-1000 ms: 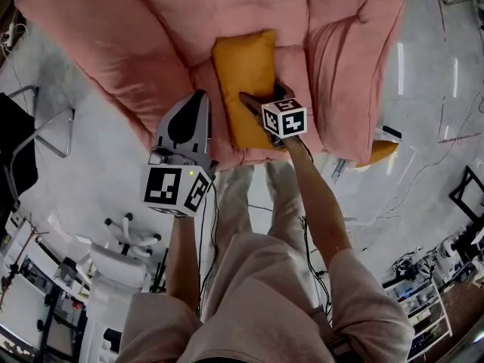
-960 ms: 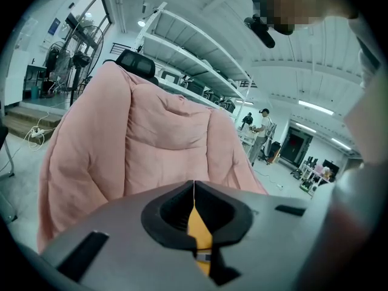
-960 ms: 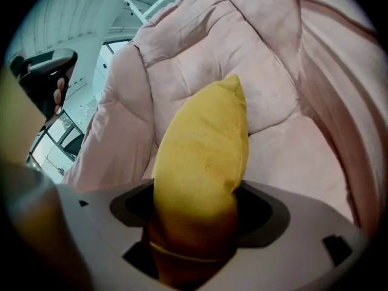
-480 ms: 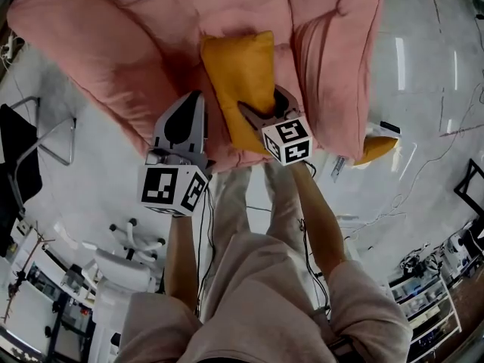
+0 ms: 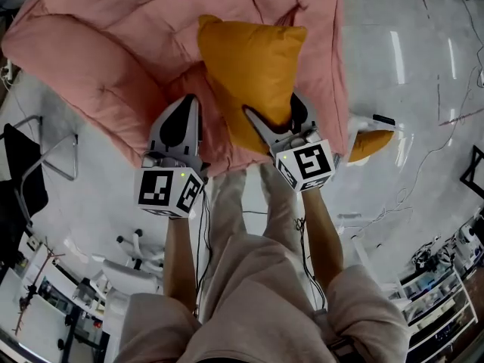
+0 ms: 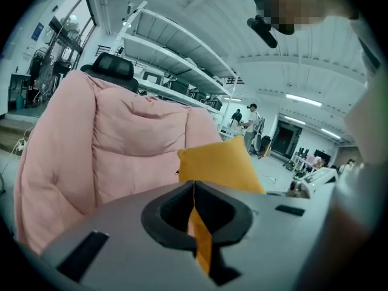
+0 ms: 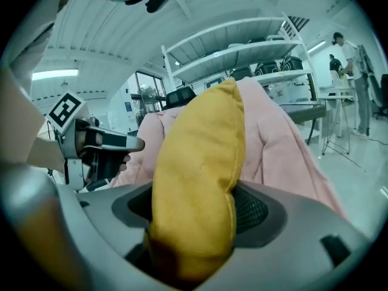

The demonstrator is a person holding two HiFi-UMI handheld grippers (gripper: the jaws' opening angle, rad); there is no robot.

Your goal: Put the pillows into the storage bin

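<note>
Lifted since a second earlier, the yellow pillow (image 5: 246, 63) hung above the pink armchair (image 5: 113, 44). The left tool (image 5: 187, 101) hovered beside it, jaws together and empty. The right tool (image 5: 274, 112) was clamped on the pillow's lower end. A second pillow (image 5: 370, 144) lay on the floor beyond the armchair.

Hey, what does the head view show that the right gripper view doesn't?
Only the head view: a second pillow low beside the pink armchair, and the person's legs. Only the right gripper view: white shelving and a standing person in the background. Both: the yellow pillow clamped in the right hand-held gripper, the armchair, and the left hand-held gripper.
</note>
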